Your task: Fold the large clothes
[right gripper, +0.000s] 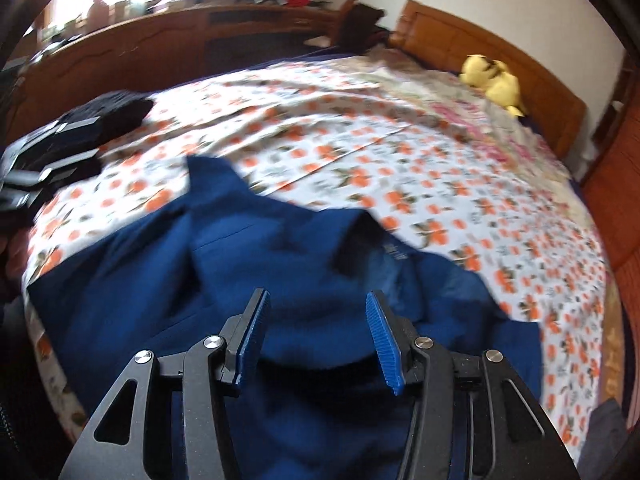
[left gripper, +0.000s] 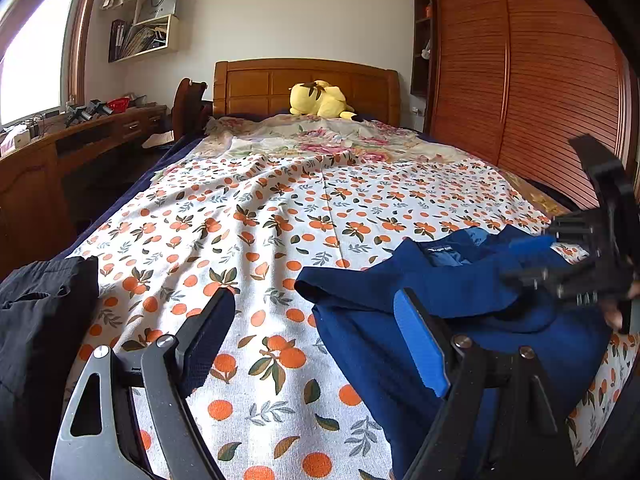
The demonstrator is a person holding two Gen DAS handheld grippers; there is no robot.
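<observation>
A dark blue garment (left gripper: 360,320) lies crumpled on the bed near its foot, its collar and label facing up (right gripper: 224,248). My right gripper (right gripper: 317,296) hovers just over the garment's near part, open, with no cloth pinched between the blue pads. In the left wrist view the right gripper (left gripper: 536,252) shows blurred over the garment's far right side. My left gripper (left gripper: 316,294) is open wide, low over the orange-print sheet (left gripper: 260,240), its right finger beside the garment's left edge. In the right wrist view the left gripper (right gripper: 80,142) sits at the far left.
A black garment (left gripper: 40,320) lies piled at the bed's left near corner (right gripper: 116,112). A yellow plush toy (left gripper: 320,100) rests by the wooden headboard (left gripper: 260,84). A cluttered desk (left gripper: 60,148) runs along the left; a slatted wardrobe (left gripper: 540,100) stands on the right.
</observation>
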